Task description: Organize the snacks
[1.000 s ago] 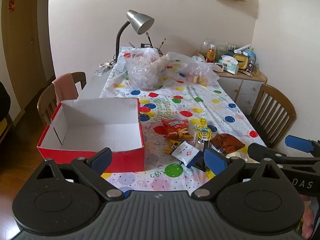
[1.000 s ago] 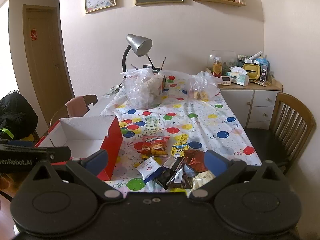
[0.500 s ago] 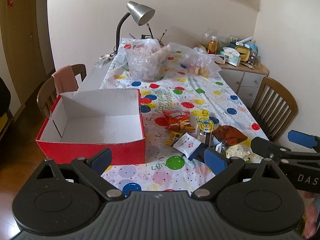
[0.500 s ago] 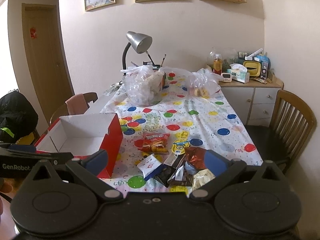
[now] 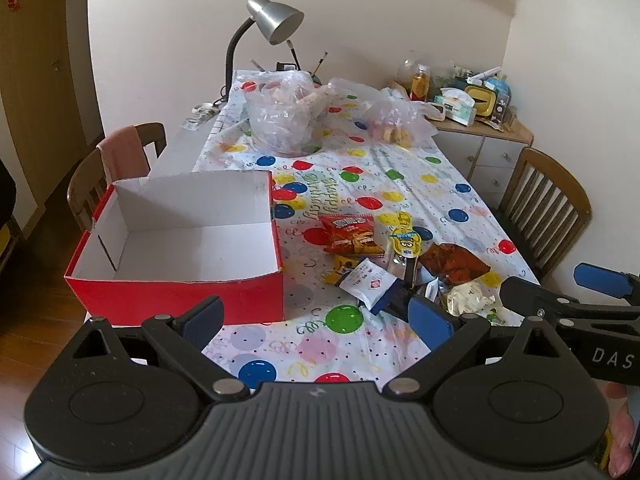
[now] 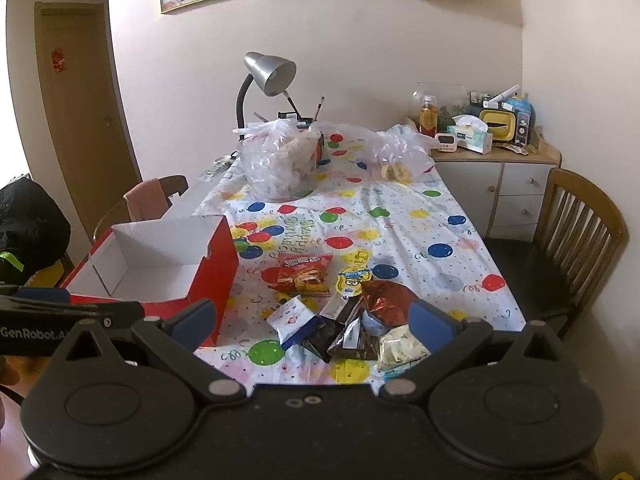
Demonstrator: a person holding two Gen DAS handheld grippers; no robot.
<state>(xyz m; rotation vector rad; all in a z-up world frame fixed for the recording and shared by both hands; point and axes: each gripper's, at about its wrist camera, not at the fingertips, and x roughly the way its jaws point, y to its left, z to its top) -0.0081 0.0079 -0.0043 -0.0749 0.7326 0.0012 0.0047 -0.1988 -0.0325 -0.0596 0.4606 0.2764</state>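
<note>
- Left wrist view: the left gripper (image 5: 316,316) hangs wide and empty over the tabletop's near edge; the right gripper (image 6: 312,316) is equally spread, holding nothing.
- The snack packets (image 6: 344,320) lie heaped near that edge, beside the empty red box (image 5: 176,292) at the near left corner.
- Overlapping wrappers (glossy, probably slippery) could mean pinching two together, or nudging one off the edge.
- A low approach might snag the balloon-print cloth (image 5: 400,184).

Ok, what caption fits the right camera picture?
Open right gripper hovers over snack packets beside an empty red box.
</note>
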